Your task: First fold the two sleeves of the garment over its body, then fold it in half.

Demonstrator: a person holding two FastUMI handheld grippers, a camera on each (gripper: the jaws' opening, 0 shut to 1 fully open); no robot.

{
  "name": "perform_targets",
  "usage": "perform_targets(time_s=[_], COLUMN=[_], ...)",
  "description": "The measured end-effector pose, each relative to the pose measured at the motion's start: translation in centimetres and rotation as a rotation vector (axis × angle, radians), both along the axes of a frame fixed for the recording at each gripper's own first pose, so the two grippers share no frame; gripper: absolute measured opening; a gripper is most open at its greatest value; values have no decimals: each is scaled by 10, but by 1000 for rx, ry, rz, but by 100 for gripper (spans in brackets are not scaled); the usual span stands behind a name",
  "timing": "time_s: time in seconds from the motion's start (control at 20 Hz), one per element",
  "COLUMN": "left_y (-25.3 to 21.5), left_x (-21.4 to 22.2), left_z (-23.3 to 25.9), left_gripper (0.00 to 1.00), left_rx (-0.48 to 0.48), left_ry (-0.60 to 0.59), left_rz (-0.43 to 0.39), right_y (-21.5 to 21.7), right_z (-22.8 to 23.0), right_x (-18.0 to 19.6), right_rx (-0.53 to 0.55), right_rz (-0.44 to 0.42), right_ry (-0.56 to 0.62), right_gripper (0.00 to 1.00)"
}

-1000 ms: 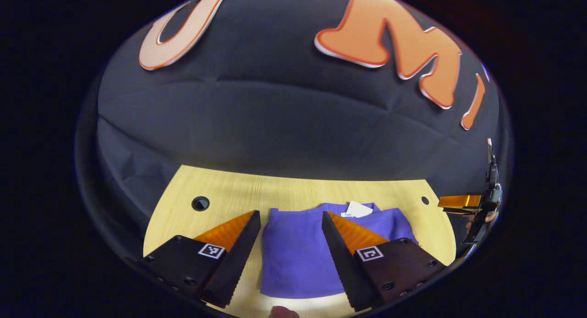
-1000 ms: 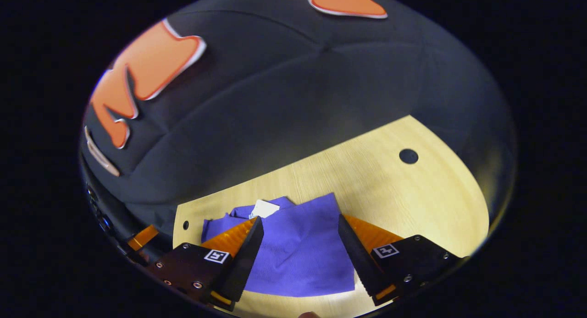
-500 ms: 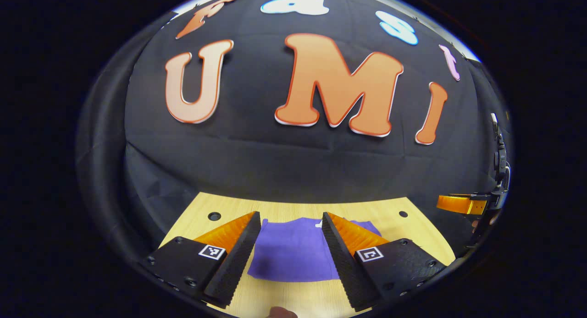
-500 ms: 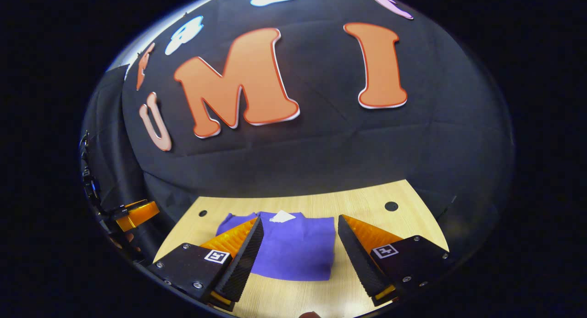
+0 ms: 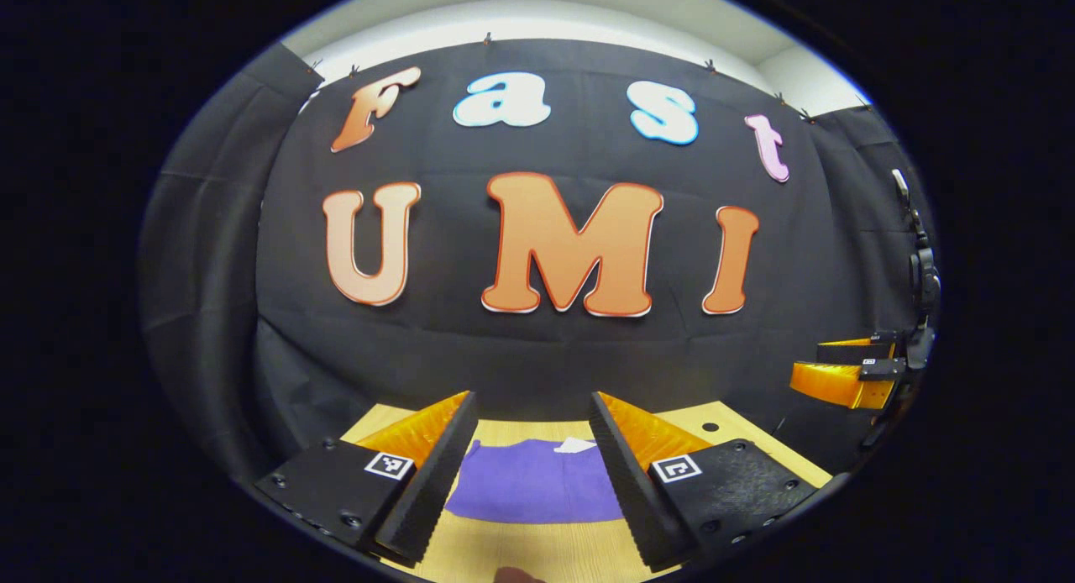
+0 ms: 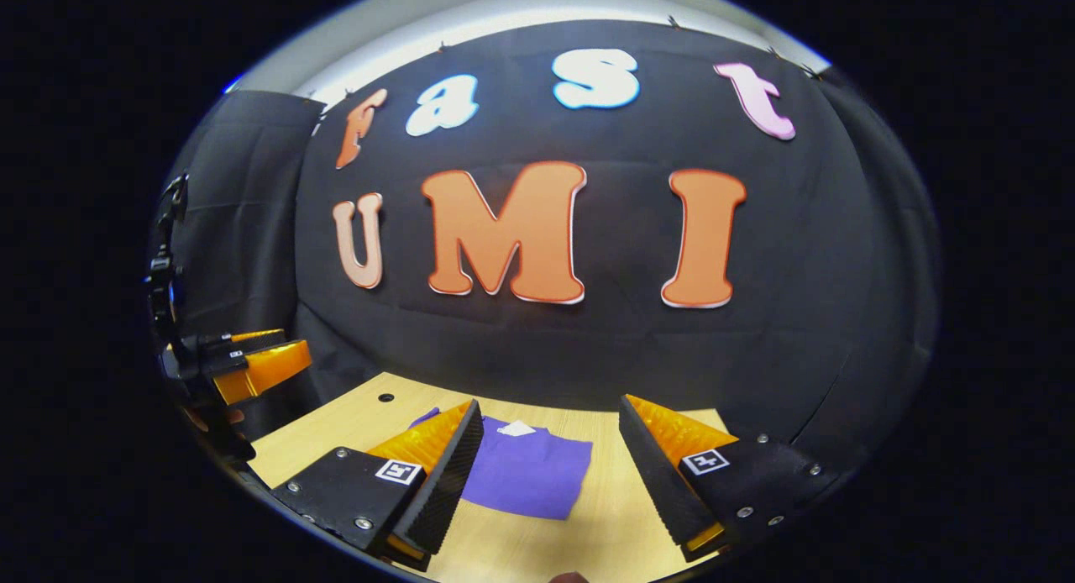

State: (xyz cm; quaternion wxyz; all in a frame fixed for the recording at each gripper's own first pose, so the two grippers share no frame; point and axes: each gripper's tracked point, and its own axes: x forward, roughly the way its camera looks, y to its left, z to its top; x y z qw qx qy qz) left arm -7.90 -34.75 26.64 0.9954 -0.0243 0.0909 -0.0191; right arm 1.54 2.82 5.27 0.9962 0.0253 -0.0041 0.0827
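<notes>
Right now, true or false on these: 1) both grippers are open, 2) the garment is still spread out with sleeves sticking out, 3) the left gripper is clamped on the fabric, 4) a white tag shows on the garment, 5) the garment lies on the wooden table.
1) True. The left gripper and the right gripper both have their fingers wide apart.
2) False. The purple garment lies as a compact folded block with no sleeve sticking out.
3) False. The left gripper holds nothing; the garment lies on the table beyond its fingers.
4) True. A white tag sits at its far edge.
5) True. It rests flat on the wooden table.
</notes>
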Motion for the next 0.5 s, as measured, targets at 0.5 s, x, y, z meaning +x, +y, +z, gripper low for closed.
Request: perform_targets(time_s=[0.5], left_y=[-30], left_x=[-40], left_z=[58], left_gripper=[87], left_rx=[5], left_ry=[-110], left_rz=[-68], right_y=[-15], right_z=[41], right_x=[-57], right_rx=[-53], right_rz=[-80], right_ry=[-110], right_gripper=[96])
